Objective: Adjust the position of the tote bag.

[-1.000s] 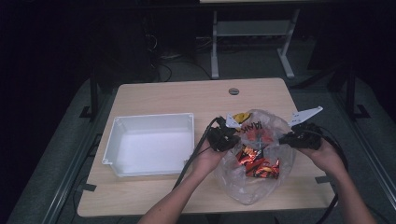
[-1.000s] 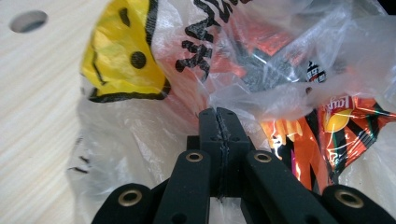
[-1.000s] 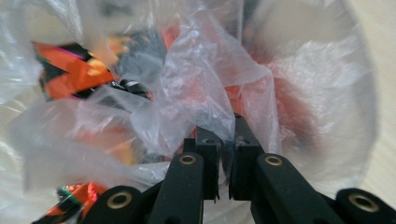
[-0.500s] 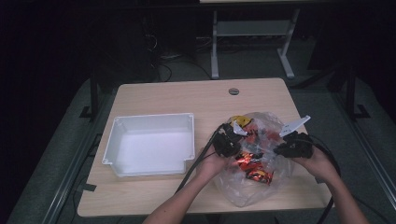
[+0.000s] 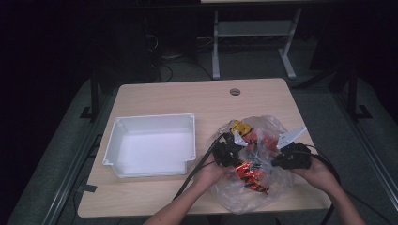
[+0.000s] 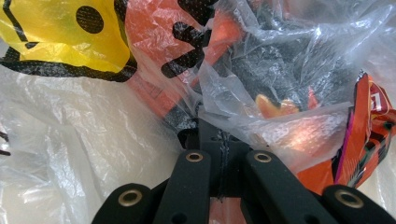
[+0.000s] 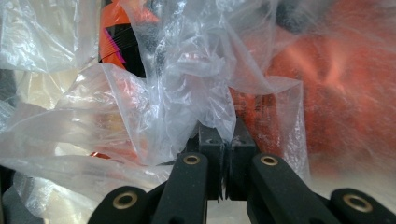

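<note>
In the high view a clear plastic bag (image 5: pixel 256 164) lies on the lower right part of the wooden table (image 5: pixel 187 98), its film crumpled and bulging over shiny orange-red snack packets (image 5: pixel 246 171), with a yellow packet (image 5: pixel 239 126) at its upper edge. The left gripper (image 5: pixel 230 149) sits at the bag's left rim, just right of centre in the frame, and the right gripper (image 5: pixel 286 161) sits at the bag's right rim; the two are apart with the bag's mouth stretched between them. In the left gripper view the black jaws are pressed together at the lower centre of the frame, pinching a fold of the bag's film (image 6: pixel 219 107), with the yellow packet (image 6: pixel 60 37) in the upper left and an orange packet (image 6: pixel 369 130) at the right edge. In the right gripper view the jaws are likewise closed at the lower centre, clamped on a pleat of clear film (image 7: pixel 196 93), with orange wrapping blurred behind it. An empty white plastic bin (image 5: pixel 150 145) stands left of the bag, near it but not touching.
</note>
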Demonstrator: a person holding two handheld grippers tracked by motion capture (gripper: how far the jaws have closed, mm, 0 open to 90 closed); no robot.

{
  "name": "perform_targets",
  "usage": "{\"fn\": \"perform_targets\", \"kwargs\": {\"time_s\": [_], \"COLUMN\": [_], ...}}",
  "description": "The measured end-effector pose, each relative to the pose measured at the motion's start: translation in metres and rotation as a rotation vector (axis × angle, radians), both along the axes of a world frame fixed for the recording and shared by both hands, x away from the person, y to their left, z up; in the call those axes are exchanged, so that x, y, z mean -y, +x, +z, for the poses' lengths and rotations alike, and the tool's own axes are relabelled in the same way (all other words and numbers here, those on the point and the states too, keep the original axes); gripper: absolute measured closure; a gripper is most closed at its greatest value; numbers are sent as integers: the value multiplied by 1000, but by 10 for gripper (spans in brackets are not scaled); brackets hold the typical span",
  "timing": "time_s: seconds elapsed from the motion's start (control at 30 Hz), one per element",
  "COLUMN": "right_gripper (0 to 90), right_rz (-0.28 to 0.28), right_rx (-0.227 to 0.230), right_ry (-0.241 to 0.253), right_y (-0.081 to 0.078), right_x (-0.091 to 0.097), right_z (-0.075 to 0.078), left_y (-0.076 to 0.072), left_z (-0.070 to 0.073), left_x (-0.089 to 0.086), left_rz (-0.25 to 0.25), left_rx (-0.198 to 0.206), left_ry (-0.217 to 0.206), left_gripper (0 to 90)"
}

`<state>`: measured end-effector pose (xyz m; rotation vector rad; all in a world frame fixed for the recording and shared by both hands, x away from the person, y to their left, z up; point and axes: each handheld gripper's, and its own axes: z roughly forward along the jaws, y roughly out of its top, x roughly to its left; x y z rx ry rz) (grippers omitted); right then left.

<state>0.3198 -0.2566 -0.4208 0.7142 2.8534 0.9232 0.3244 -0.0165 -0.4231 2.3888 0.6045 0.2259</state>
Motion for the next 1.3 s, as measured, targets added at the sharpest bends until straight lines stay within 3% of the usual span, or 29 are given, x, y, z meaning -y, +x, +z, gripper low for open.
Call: {"fn": "perform_targets", "kwargs": {"time_s": [0.17,0.37,0.47,0.57,0.7,0.73,0.8,0.9,1.03,1.17,1.3], "right_gripper": [874,874,873,870,861,854,852,851,844,835,829], "right_rz": [22,40,51,56,41,30,25,7,-29,-74,-117], "right_rx": [-7,-5,-7,9,71,102,116,151,158,132,104], "right_ry": [11,5,-4,-5,16,26,34,46,67,73,76], "right_y": [-10,-17,-19,-22,-25,-26,-25,-19,-6,9,26], "right_x": [-3,-5,-5,-3,3,6,8,14,19,19,19], "right_z": [-3,-6,-5,5,30,45,51,68,76,72,56], "left_y": [-12,-16,-15,-14,-8,-5,-4,1,10,19,27], "left_z": [-2,-1,4,11,23,29,32,41,48,46,37], "left_x": [-2,-7,-12,-15,-21,-24,-24,-24,-20,-12,-5], "left_rz": [-17,-37,-36,-15,1,11,19,30,61,92,118], "left_rx": [18,20,22,25,49,62,69,88,94,97,81], "left_ry": [6,19,-1,-32,-56,-69,-77,-81,-105,-99,-90], "left_gripper": [900,900,900,900,900,900,900,900,900,899,899]}}
